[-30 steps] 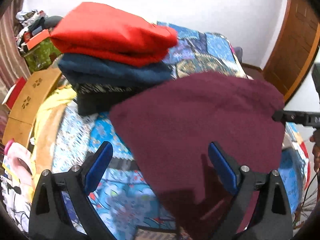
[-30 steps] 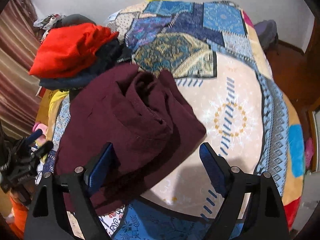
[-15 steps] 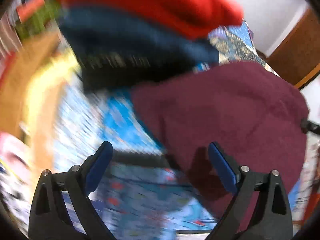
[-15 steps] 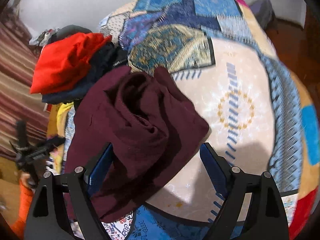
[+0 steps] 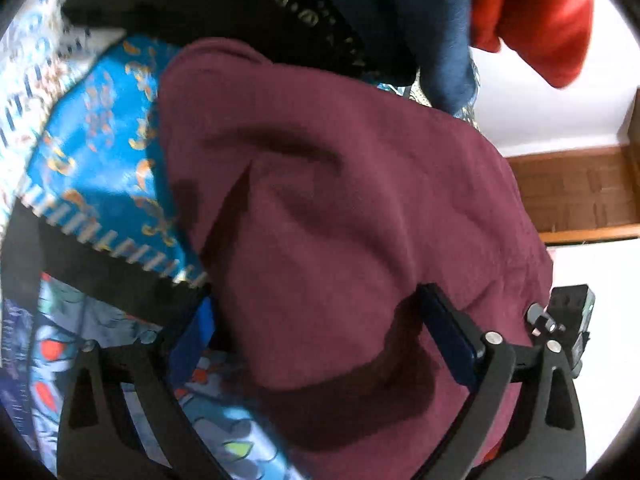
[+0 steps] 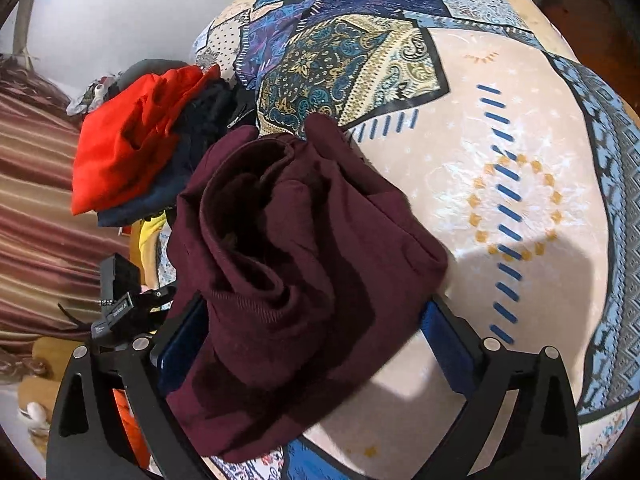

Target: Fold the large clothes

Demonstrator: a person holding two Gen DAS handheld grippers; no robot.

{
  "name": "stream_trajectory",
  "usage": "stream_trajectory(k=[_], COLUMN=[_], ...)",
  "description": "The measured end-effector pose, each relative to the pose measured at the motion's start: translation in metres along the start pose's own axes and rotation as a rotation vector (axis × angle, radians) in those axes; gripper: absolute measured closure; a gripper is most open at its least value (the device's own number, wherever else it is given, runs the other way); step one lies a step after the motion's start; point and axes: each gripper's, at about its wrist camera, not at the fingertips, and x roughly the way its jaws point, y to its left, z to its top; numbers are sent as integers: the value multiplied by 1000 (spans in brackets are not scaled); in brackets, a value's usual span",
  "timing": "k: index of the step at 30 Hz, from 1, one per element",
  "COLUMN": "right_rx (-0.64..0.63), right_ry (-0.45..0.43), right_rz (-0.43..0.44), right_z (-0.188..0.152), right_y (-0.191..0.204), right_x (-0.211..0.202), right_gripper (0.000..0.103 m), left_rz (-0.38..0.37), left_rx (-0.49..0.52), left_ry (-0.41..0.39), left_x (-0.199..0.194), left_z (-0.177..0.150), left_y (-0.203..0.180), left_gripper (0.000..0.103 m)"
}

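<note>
A maroon garment (image 6: 304,248) lies bunched and partly folded on the patchwork bedspread (image 6: 520,200). My right gripper (image 6: 312,336) hangs low over its near end. Its jaws are opening, the cloth lies between them, and the pads do not press on it. In the left wrist view the same garment (image 5: 340,200) fills the middle. My left gripper (image 5: 320,340) stands open astride its near edge, one pad beside the cloth and one over it. Each gripper shows in the other's view, the left (image 6: 120,308) and the right (image 5: 568,320).
A stack of folded clothes, red (image 6: 132,152) on navy and black, sits just beyond the maroon garment. A striped curtain (image 6: 36,200) hangs at the left. A white wall and wooden door (image 5: 576,192) lie past the bed's far side.
My left gripper has dropped, rolled and closed in on the maroon garment, which now fills its view. My right gripper has sunk a little toward the cloth and its jaws have spread wider.
</note>
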Motion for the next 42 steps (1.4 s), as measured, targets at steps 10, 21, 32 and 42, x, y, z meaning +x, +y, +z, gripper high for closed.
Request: stream_trajectory(k=[10,21,32,42], right_rx=[9,-17,-150,-268], right_ry=[-60,-105,-262,-413], right_rz=[-21,36,69,142], right_z=[-5,-21,-44,-17], right_y=[3,30,89,170], right_x=[-6,-40,-106,-138], right_gripper=[21,74,76,77], left_rz=[24,98,67,27], left_rx=[36,333,485,578], left_ry=[-109,-283,-443,-589], left_x=[-11,-92,-193,-288], left_z=[-23,-91,-114,-78], left_y=[-12,-105,-164,-200], left_gripper=[19,78,81,81])
